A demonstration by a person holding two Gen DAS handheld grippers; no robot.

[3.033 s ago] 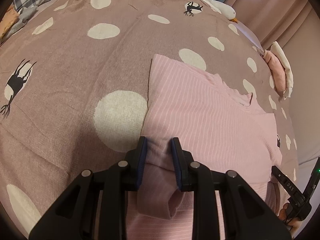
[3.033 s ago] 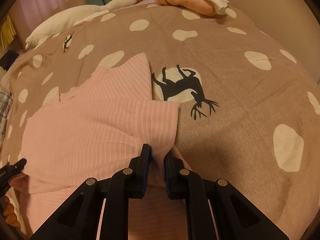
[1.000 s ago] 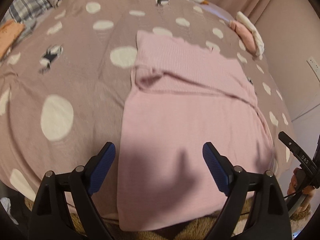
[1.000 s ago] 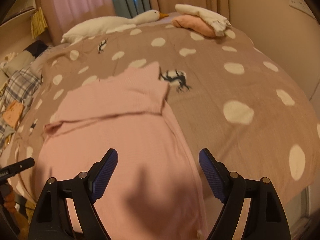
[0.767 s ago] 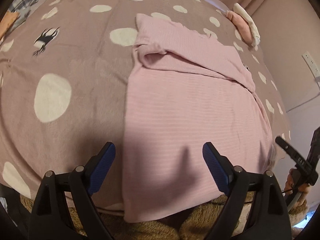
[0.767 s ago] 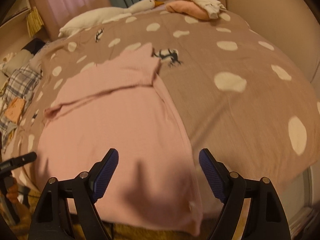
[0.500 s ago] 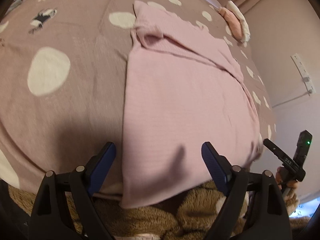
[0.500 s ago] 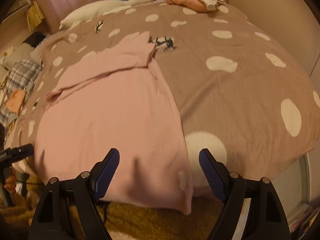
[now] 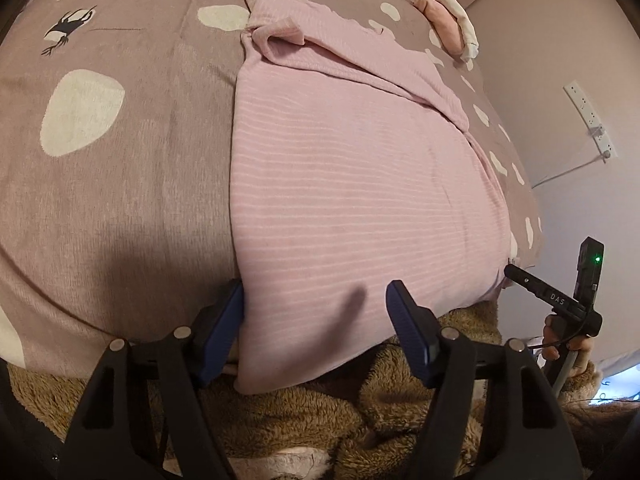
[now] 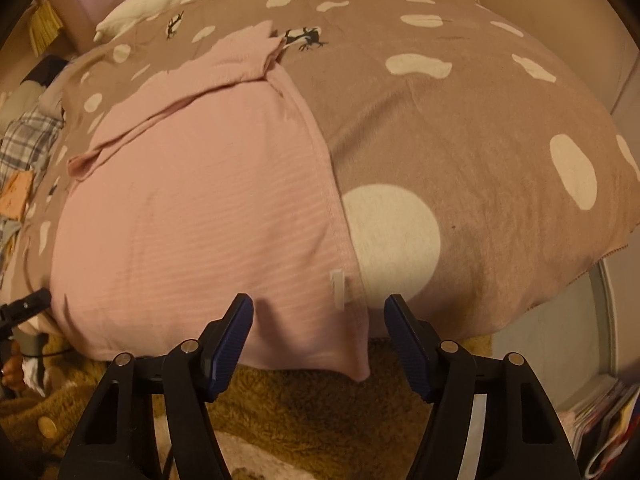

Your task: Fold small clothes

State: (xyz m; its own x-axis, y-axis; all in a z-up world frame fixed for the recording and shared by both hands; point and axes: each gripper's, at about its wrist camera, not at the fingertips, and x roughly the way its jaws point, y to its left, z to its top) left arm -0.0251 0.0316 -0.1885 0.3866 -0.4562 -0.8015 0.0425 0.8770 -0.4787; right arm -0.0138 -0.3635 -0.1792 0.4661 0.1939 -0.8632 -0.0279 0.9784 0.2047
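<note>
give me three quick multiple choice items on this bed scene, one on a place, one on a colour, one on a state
1. Where does the near hem of the shirt lie?
A. hanging over the bed's near edge
B. on the floor
C. by the folded clothes

2. What colour is the bedspread?
A. plain blue
B. brown with white spots
C. green checks

3. How is the right gripper?
A. shut on the shirt
B. open over the shirt's near corner
C. shut on nothing

A: the hem droops past the edge.
B: brown cloth, white spots.
B: the jaws have just been closing, but the pads stand apart either side of the corner.
</note>
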